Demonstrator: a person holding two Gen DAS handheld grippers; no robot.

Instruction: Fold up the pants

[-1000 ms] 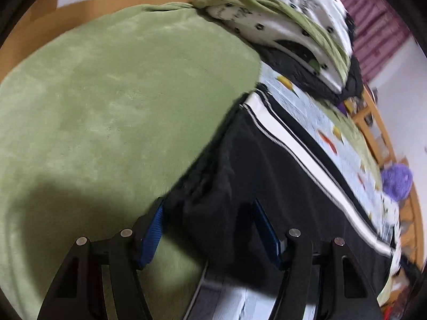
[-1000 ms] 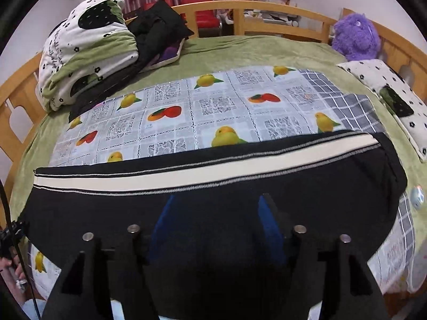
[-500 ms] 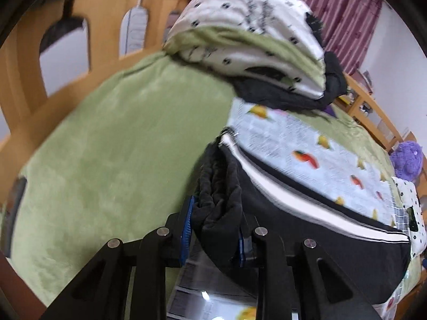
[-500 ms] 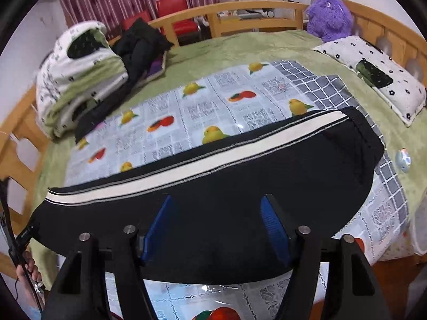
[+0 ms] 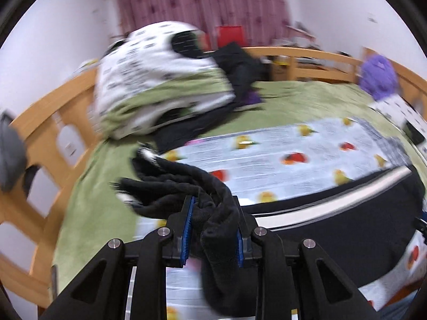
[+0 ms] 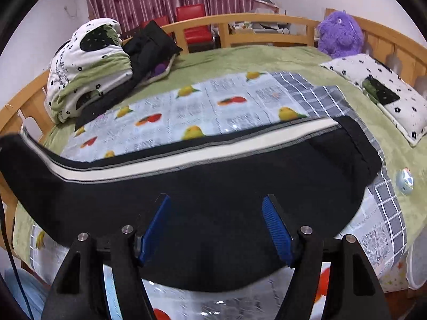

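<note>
Your left gripper [image 5: 213, 226] is clamped on a bunched end of the black pants [image 6: 213, 186], lifted off the fruit-print sheet [image 6: 213, 104] at about 9 o'clock in the right wrist view (left view is motion-blurred). The rest of the pants lie flat across the sheet, white side stripe [image 6: 186, 157] toward 12 o'clock. Your right gripper [image 6: 216, 224] has its jaws apart over the middle of the pants; I can't tell if the blue pads [image 6: 275, 229] touch the fabric. Folded quilt [image 6: 88, 66] at 10 o'clock, purple plush [image 6: 339, 34] at 1 o'clock.
</note>
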